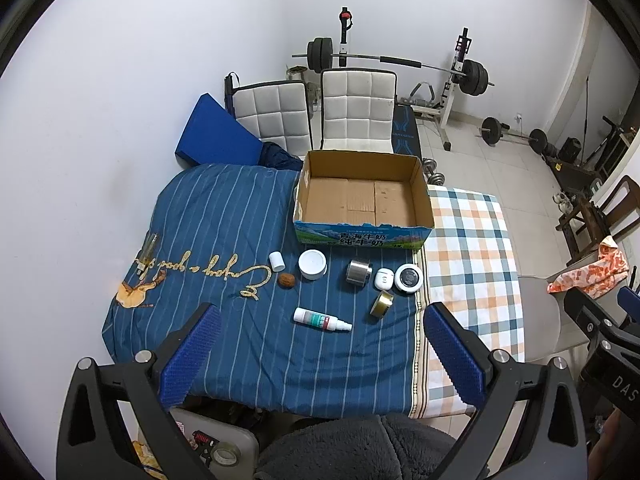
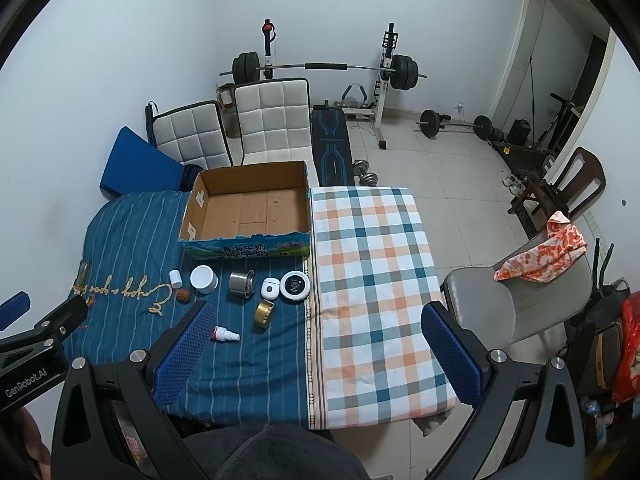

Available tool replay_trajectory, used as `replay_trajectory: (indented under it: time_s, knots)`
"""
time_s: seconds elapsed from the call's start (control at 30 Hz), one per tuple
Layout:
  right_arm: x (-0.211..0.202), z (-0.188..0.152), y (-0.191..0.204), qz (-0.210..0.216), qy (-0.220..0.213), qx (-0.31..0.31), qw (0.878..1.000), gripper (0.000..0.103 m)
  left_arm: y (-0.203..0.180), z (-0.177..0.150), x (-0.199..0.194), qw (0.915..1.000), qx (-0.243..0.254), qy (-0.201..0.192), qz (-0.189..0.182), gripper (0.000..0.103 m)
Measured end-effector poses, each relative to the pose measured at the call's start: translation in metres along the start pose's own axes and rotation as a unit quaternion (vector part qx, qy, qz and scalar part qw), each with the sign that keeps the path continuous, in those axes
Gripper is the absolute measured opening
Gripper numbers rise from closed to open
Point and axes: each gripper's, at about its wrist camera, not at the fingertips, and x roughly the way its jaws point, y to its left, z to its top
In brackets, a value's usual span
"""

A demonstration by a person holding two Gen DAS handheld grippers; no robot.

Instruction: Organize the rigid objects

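On the striped blue cloth: open cardboard box, nothing inside. In front of it, a row: white cap, walnut, white jar, steel cylinder, white case, round black-faced tin. Nearer me: gold tape roll, spray bottle lying flat. My left gripper and right gripper: both spread wide, holding nothing.

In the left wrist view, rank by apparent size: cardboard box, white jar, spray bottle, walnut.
1. Cardboard box, by far the largest.
2-3. Spray bottle and white jar: the bottle is longer and the jar wider, and the bottle lies nearer the camera, so no ranking.
4. Walnut, the smallest.
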Motion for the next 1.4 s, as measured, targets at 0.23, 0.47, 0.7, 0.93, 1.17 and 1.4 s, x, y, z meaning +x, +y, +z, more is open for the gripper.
replay_trajectory:
  time_s: [0.23, 0.47, 0.7, 0.93, 1.17, 1.4]
  knots:
    - [0.0, -0.001, -0.001, 0.001, 0.0, 0.0, 1.0, 0.103, 0.0, 0.0, 0.001, 1.0, 0.0, 0.001, -0.001, 0.103]
    - [0.004, -0.001, 0.002, 0.003, 0.003, 0.0, 1.0, 0.103, -0.002, -0.003, 0.004, 1.0, 0.0, 0.005, -0.001, 0.103]
    - [0.035, -0.007, 0.003, 0.013, 0.027, 0.003, 1.0, 0.103, 0.0, -0.001, 0.04, 0.9995, -0.007, 0.031, 0.007, 0.103]
    - [0.131, -0.005, 0.015, 0.032, 0.105, 0.0, 0.994, 0.103, 0.019, 0.008, 0.13, 0.9952, -0.026, 0.09, 0.028, 0.103]
    - [0.275, -0.018, 0.031, 0.035, 0.187, 0.0, 0.982, 0.103, 0.041, 0.009, 0.239, 0.9862, -0.046, 0.156, 0.032, 0.103]
    - [0.432, -0.033, 0.034, 0.02, 0.25, 0.0, 0.968, 0.098, 0.008, 0.008, 0.357, 0.9762, -0.019, 0.216, -0.007, 0.103]
